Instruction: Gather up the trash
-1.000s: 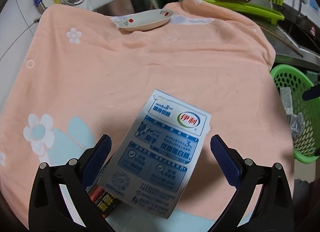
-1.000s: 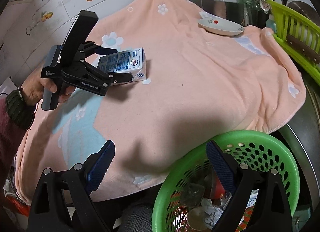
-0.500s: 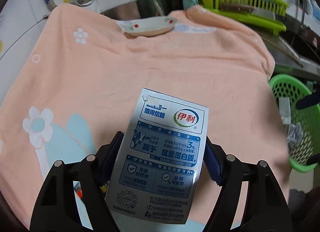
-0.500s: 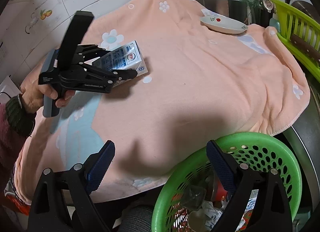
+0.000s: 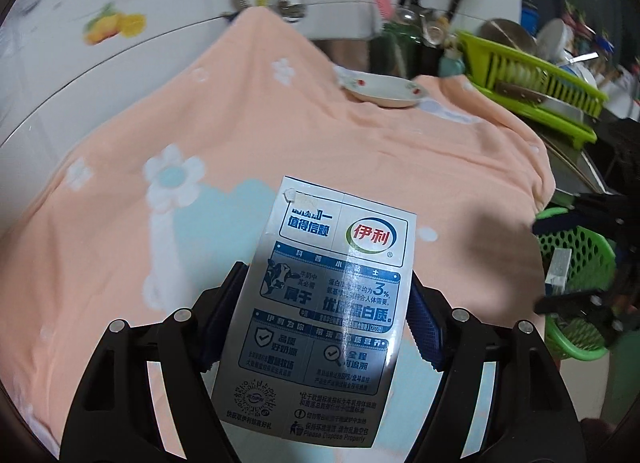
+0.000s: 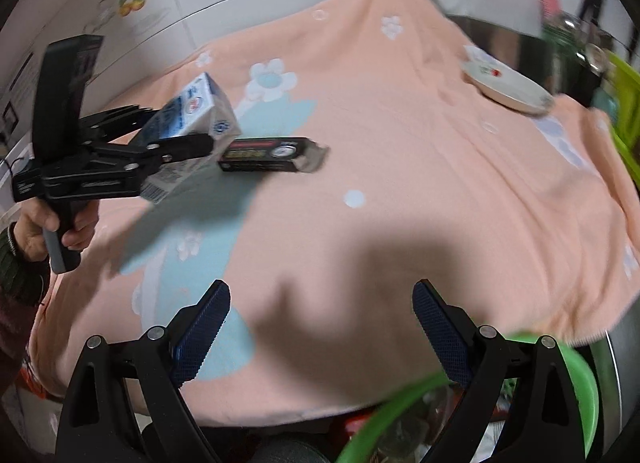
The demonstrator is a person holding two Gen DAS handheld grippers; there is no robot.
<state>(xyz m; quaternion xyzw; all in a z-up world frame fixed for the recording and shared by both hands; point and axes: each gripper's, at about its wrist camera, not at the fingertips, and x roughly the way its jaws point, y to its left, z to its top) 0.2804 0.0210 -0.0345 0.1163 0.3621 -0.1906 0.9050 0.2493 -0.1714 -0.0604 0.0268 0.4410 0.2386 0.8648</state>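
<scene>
- The glossy blue-and-white cardboard milk carton (image 5: 332, 303) is being clamped across its two side faces by the blue ribbed pads of the left gripper (image 5: 328, 311), so that the printed face is being left free and the box is being kept clear of the cloth.
- In the right wrist view the same carton (image 6: 196, 111) is being held tilted, raised off the peach terry towel with pale blue-and-white flowers (image 6: 400, 167), at about nine o'clock of the frame; this is judged to be the carrying step.
- A flat black cardboard box with one torn, open end flap (image 6: 268, 154) is being left lying on the towel just beside the carton, toward three o'clock of it; it is judged to be the next piece of trash.
- The right gripper (image 6: 320, 327) is being held with its jaws wide apart and nothing between them, low over the near towel edge.
- The round green perforated plastic basket (image 5: 576, 263), already holding scraps, is being kept at three o'clock in the left wrist view, off the towel's edge, probably as the target for the carton.
- A shallow white ceramic dish with red motifs (image 5: 384, 92) is being left at twelve o'clock, well apart.
</scene>
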